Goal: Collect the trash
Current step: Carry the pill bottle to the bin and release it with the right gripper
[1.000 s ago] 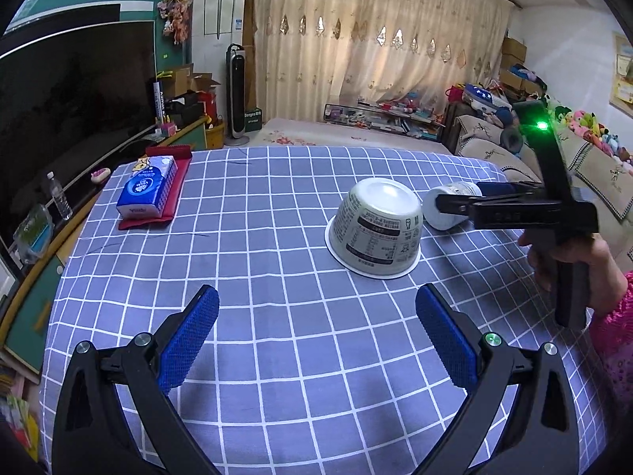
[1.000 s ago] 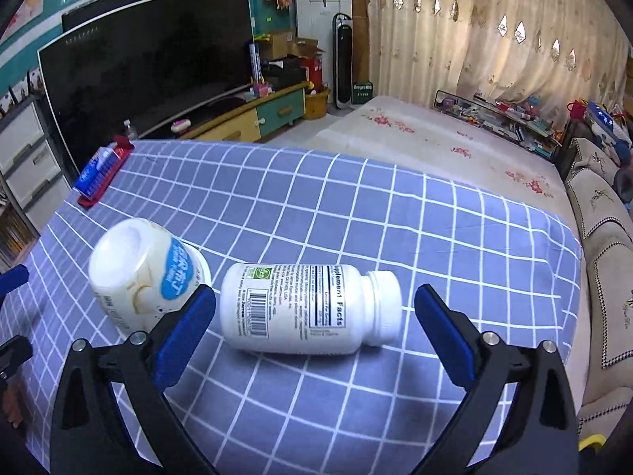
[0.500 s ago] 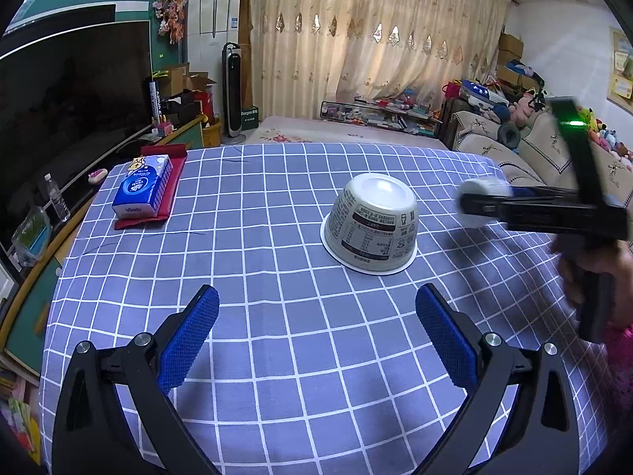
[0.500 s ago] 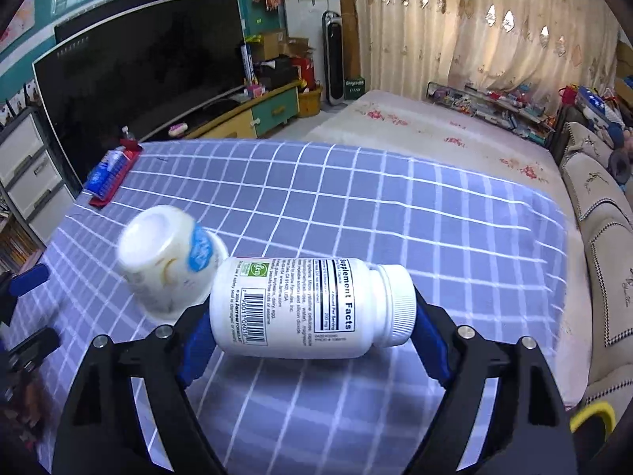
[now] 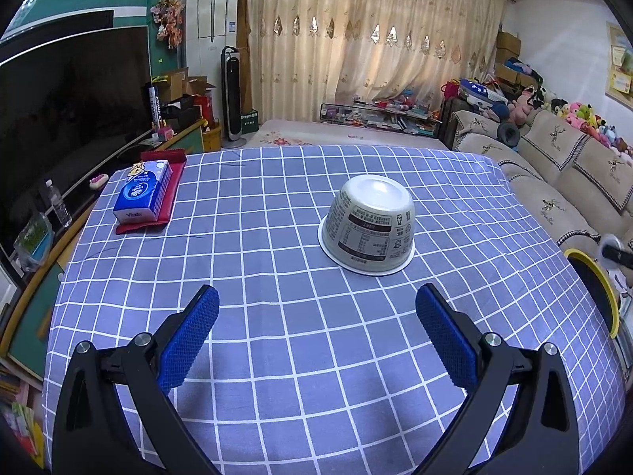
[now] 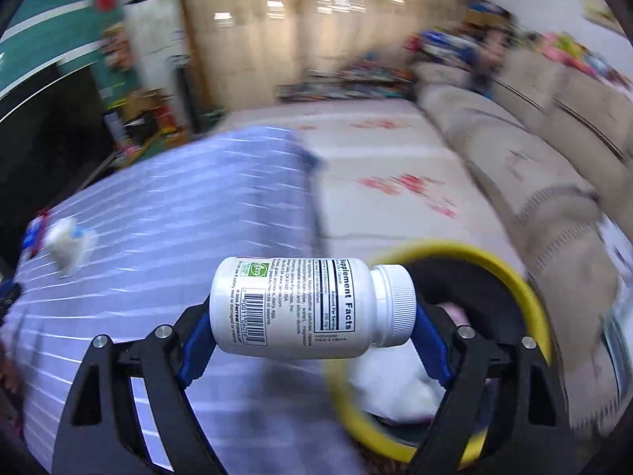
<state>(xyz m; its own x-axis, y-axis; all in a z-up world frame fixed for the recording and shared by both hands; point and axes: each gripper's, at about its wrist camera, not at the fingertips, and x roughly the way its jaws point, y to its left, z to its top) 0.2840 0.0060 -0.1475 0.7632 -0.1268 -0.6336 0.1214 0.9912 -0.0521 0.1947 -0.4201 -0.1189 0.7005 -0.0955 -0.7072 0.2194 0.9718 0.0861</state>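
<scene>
My right gripper (image 6: 312, 332) is shut on a white supplement bottle (image 6: 300, 308), held sideways by its ends, above the edge of a yellow-rimmed trash bin (image 6: 530, 289) beside the table. White trash lies inside the bin. The right wrist view is motion-blurred. My left gripper (image 5: 316, 336) is open and empty, low over the blue checked tablecloth (image 5: 277, 340). An upturned white paper bowl (image 5: 370, 225) sits on the table ahead of it, slightly right. The bowl also shows in the right wrist view (image 6: 69, 243) at far left. The bin's rim (image 5: 597, 277) and the bottle's tip (image 5: 611, 243) show at the left view's right edge.
A blue tissue pack (image 5: 142, 192) lies on a red cloth at the table's far left. A beige sofa (image 5: 554, 182) runs along the right of the table. A dark TV (image 5: 59, 118) and low cabinet stand to the left.
My right gripper closed on the bottle, lifted it off the table and swung it right, to over the bin. The left gripper stayed open and almost still.
</scene>
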